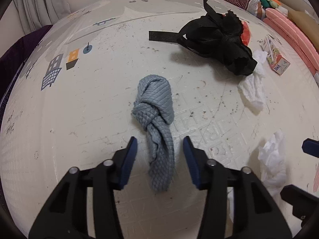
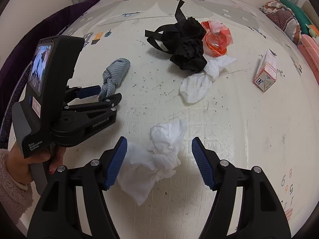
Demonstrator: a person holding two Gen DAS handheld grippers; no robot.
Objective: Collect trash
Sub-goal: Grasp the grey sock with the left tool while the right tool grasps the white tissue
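A knotted grey cloth [image 1: 157, 119] lies on the white play mat [image 1: 79, 109]. My left gripper [image 1: 159, 141] points down over the cloth's near end, open, with both blue pads clear of it. In the right wrist view the left gripper [image 2: 107, 93] shows at the left, held by a hand. My right gripper [image 2: 159, 141] stands open around a crumpled white tissue [image 2: 163, 151], whose edge lies against the left pad. Farther off lie a second tissue [image 2: 199, 81], a black ribbon bundle [image 2: 185, 43], an orange plastic wrapper [image 2: 217, 37] and a small carton [image 2: 266, 73].
Folded clothes [image 2: 283, 18] and pink cushions [image 1: 289, 29] line the mat's right edge. A dark purple fabric [image 2: 39, 31] runs along the left edge, with a curtain [image 1: 39, 2] behind it. Crumbs and specks dot the mat.
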